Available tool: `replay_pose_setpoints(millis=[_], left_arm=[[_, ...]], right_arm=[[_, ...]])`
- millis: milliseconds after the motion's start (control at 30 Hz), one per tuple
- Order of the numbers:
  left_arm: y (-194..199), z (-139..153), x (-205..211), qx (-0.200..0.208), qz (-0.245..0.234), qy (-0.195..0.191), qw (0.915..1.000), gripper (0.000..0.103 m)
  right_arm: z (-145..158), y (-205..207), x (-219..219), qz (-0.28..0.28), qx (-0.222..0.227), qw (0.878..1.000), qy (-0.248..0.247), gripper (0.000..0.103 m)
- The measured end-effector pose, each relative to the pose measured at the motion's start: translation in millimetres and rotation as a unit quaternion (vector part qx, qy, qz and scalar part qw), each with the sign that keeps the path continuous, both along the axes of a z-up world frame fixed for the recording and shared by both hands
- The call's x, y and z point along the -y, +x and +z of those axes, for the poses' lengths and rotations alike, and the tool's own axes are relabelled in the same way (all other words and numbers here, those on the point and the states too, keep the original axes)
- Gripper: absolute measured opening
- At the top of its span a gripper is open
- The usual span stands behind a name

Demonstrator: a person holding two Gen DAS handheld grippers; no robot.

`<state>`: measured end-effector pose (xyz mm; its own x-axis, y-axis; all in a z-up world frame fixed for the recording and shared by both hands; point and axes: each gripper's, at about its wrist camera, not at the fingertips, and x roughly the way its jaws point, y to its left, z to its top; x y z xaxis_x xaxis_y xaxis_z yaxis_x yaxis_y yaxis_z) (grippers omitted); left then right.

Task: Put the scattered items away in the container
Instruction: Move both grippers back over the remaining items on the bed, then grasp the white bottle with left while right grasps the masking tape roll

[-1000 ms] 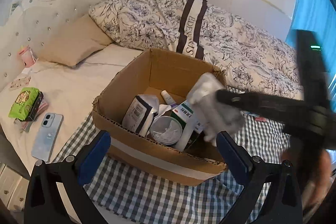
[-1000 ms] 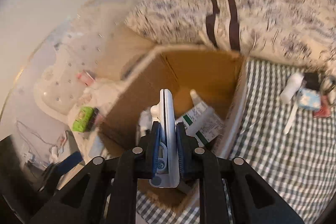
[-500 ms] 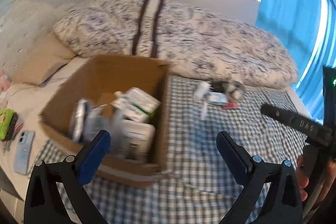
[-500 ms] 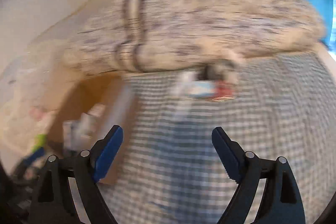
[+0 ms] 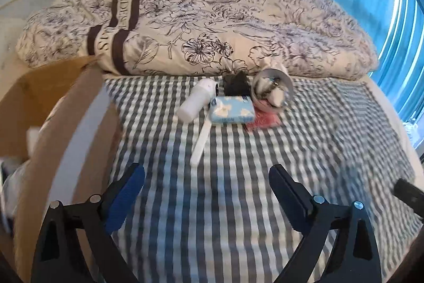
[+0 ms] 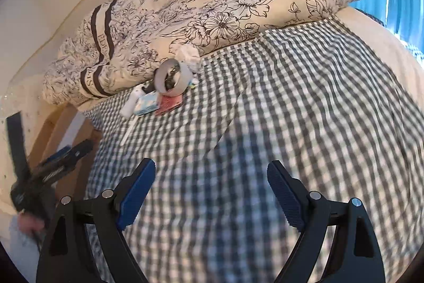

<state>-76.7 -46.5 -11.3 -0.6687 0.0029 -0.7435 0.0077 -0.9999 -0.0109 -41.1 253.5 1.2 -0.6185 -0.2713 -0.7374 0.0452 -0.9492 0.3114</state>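
The cardboard box stands at the left edge of the left wrist view, with white items dimly visible inside. On the checked cloth lies a pile: a white bottle, a blue tissue pack, a tape roll, a black item, a red packet and a white stick. My left gripper is open and empty, short of the stick. My right gripper is open and empty over bare cloth, with the tape roll and bottle far ahead to the left.
A folded floral duvet lies right behind the pile. A blue curtain hangs at the right. The checked cloth stretches wide to the right of the pile. A hand holds the left gripper beside the box.
The right gripper, shut on a white flat item over the box a second ago, now stands open and empty. Both views have swung right, from the box to the pile.
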Motion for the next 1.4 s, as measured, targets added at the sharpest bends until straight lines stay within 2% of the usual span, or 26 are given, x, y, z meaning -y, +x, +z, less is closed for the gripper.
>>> replay_pose_setpoints(millis=[67, 133, 200, 267, 333, 433, 467, 633, 667, 700, 733, 767, 800, 867, 1000, 1133, 1300, 1367, 1400], left_arm=[[-24, -8, 2, 0.0, 0.012, -0.008, 0.9999, 0.097], [-43, -14, 3, -0.004, 0.024, -0.02, 0.9995, 0.094], [-63, -19, 7, -0.009, 0.043, -0.031, 0.9985, 0.086], [-78, -26, 13, -0.004, 0.046, -0.017, 0.9988, 0.086], [-91, -35, 18, 0.001, 0.048, -0.009, 0.9988, 0.086], [-106, -45, 19, 0.003, 0.044, -0.023, 0.9988, 0.086], [-110, -49, 19, 0.005, 0.046, -0.027, 0.9986, 0.086], [-133, -68, 21, 0.025, 0.044, -0.028, 0.9983, 0.086], [-137, -71, 21, 0.026, 0.045, -0.031, 0.9982, 0.086], [-139, -73, 22, 0.025, 0.047, -0.029, 0.9982, 0.085], [-141, -74, 23, 0.025, 0.048, -0.023, 0.9983, 0.073], [-143, -77, 25, 0.035, 0.044, -0.011, 0.9983, 0.06], [-146, -81, 27, 0.053, 0.043, 0.003, 0.9976, 0.047], [-144, -84, 27, 0.06, 0.057, 0.012, 0.9965, 0.044], [-132, -81, 18, 0.054, 0.049, -0.003, 0.9973, 0.036], [-115, -73, 21, 0.06, 0.048, 0.021, 0.9968, 0.035], [-98, -70, 18, 0.059, 0.027, 0.014, 0.9978, 0.035], [-102, -75, 17, 0.069, 0.02, 0.003, 0.9974, 0.043], [-107, -77, 17, 0.074, 0.021, -0.001, 0.997, 0.057]], right_arm=[[0, -21, 1, 0.008, -0.007, 1.0, 0.007, 0.086], [1, -45, 9, 0.02, -0.013, 1.0, 0.015, 0.078], [-1, -78, 25, 0.032, -0.014, 0.999, 0.025, 0.061], [-3, -105, 41, 0.045, -0.023, 0.998, 0.023, 0.05], [-11, -130, 57, 0.05, -0.023, 0.998, 0.017, 0.048], [-31, -162, 76, 0.05, -0.011, 0.999, 0.014, 0.033], [-37, -171, 79, 0.046, -0.004, 0.999, 0.008, 0.03], [-69, -203, 85, 0.024, 0.031, 0.999, -0.016, 0.027], [-71, -206, 85, 0.024, 0.034, 0.999, -0.019, 0.021], [-73, -207, 84, 0.02, 0.033, 0.999, -0.013, 0.016], [-74, -207, 84, 0.018, 0.031, 0.999, -0.008, 0.012], [-74, -206, 83, 0.017, 0.031, 0.999, -0.001, 0.003], [-74, -204, 81, 0.015, 0.03, 0.999, -0.001, 0.003], [-69, -193, 74, 0.008, 0.02, 1.0, 0.001, 0.003], [-54, -168, 62, 0.005, 0.005, 1.0, 0.0, 0.003], [-46, -144, 50, 0.009, 0.011, 1.0, -0.023, 0.003], [-43, -113, 37, 0.01, 0.013, 0.999, -0.029, 0.003], [-44, -106, 30, 0.009, 0.014, 0.999, -0.041, 0.003], [-45, -105, 29, 0.01, 0.015, 0.999, -0.045, 0.003]])
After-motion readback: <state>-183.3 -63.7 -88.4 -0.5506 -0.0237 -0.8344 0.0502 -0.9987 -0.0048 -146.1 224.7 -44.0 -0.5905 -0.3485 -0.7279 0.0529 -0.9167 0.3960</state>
